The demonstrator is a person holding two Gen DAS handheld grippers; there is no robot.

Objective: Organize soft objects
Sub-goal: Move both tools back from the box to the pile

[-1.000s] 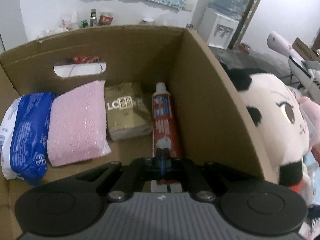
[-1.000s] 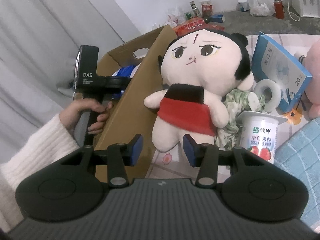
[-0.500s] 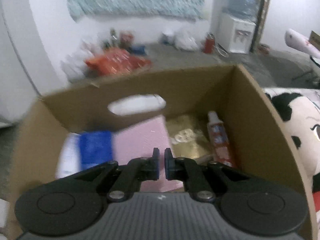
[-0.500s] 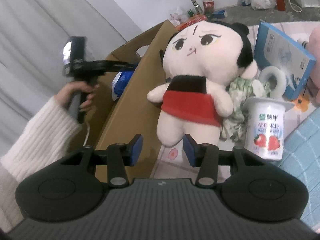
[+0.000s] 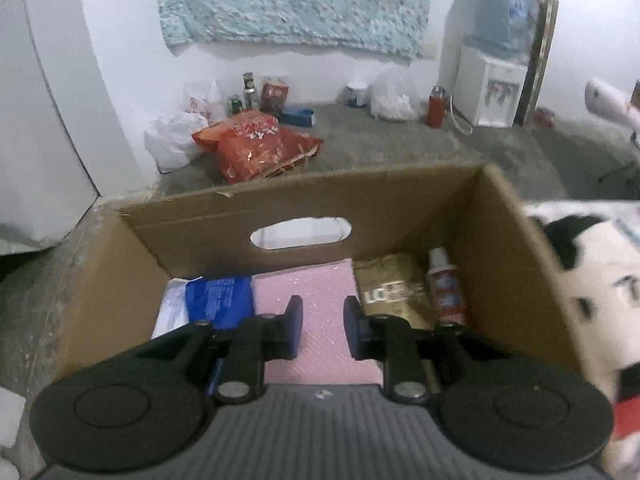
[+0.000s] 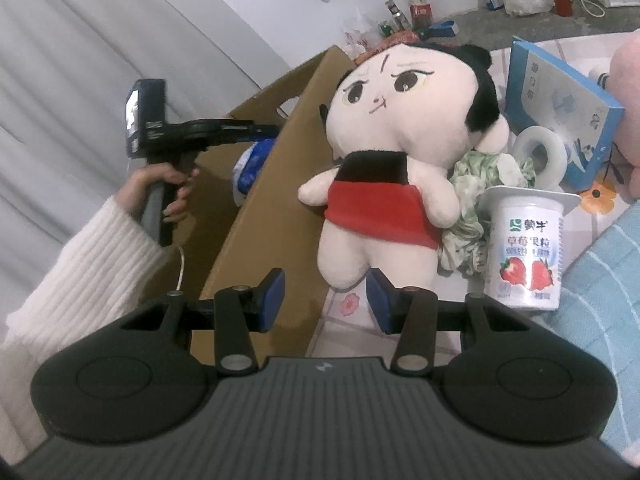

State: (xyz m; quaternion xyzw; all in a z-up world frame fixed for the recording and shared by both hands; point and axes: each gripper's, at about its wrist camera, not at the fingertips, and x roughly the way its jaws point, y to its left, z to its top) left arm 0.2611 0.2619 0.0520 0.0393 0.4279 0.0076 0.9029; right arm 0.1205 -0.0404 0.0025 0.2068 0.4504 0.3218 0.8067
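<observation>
Inspector: Black left gripper (image 5: 320, 330) hangs over the cardboard box (image 5: 516, 240), jaws opening, nothing between them. Below lie a pink sponge (image 5: 320, 292), blue pack (image 5: 220, 300) and tube (image 5: 446, 292).

Clerk: And the right?

Inspector: Right gripper (image 6: 326, 300) spread, empty, aimed at the plush doll (image 6: 392, 160) leaning on the box's outer wall — likely next in.

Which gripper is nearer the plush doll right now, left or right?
Right. The right gripper sits open just below the plush doll, at its feet. The left gripper, jaws opening and empty, is over the cardboard box beside the doll.
</observation>
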